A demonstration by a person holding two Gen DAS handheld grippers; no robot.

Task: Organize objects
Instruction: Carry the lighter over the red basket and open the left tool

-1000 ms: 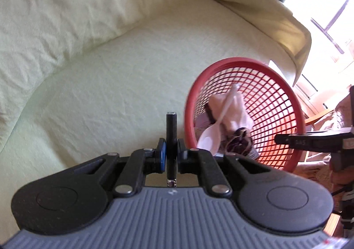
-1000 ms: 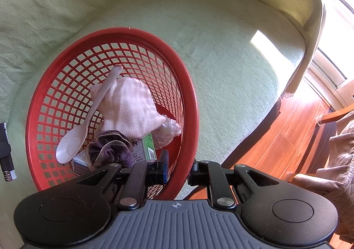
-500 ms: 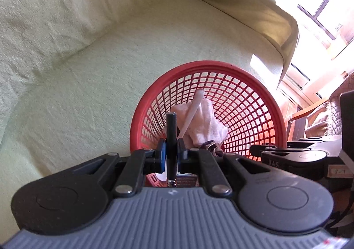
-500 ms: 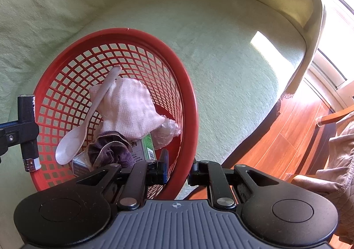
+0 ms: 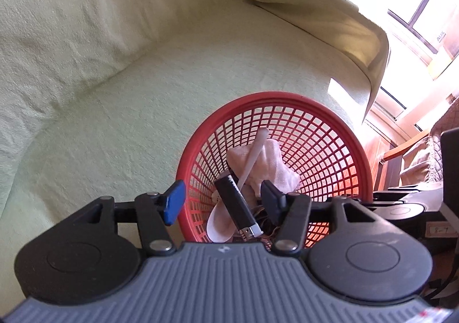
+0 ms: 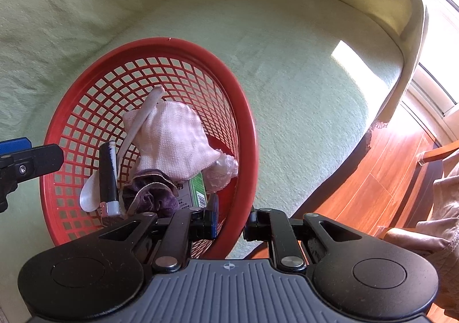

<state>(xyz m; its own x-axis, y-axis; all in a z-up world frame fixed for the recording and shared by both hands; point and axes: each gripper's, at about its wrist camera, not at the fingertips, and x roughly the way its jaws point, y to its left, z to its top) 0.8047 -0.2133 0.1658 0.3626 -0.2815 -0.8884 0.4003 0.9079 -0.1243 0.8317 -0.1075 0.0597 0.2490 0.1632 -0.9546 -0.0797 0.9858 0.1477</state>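
Left tool (image 5: 223, 202) released, lighter (image 5: 237, 205) dropping into basket (image 6: 246, 133); right tool (image 6: 231, 218) clenched on rim. Risk: basket tipping if rim slips.

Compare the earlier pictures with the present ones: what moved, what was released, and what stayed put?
The left gripper swung over the basket, opened and let go of the black lighter, which now lies inside beside the spoon. The right gripper stayed clamped on the basket's rim; the cloth and other contents did not move.
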